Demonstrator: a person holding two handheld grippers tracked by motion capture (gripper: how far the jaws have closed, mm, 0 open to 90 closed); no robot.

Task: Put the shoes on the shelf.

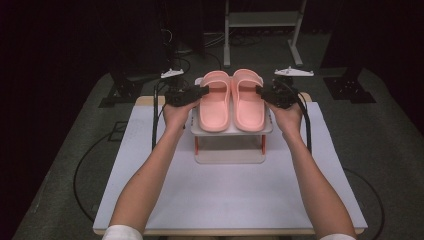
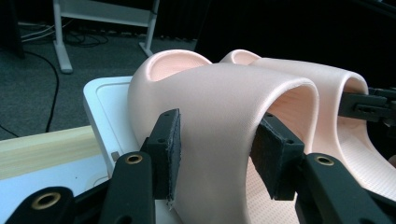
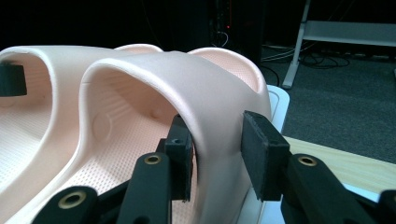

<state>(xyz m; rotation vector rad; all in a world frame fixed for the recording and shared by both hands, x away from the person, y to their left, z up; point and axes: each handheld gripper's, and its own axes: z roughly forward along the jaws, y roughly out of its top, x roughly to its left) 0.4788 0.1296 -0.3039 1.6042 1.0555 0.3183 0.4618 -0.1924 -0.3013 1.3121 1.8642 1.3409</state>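
White table (image 1: 225, 190), small rack (image 1: 230, 131): your left gripper (image 1: 200, 92) and right gripper (image 1: 264, 93) each straddle a slipper's outer strap, jaws apart, not yet clamped.

Black grippers (image 1: 205, 91) with brass-ringed holes, black cables, white sleeves (image 1: 121, 233).

High view overhead, facing forward-down; both gripper views close, facing inward at shared pink slippers (image 1: 231, 100).
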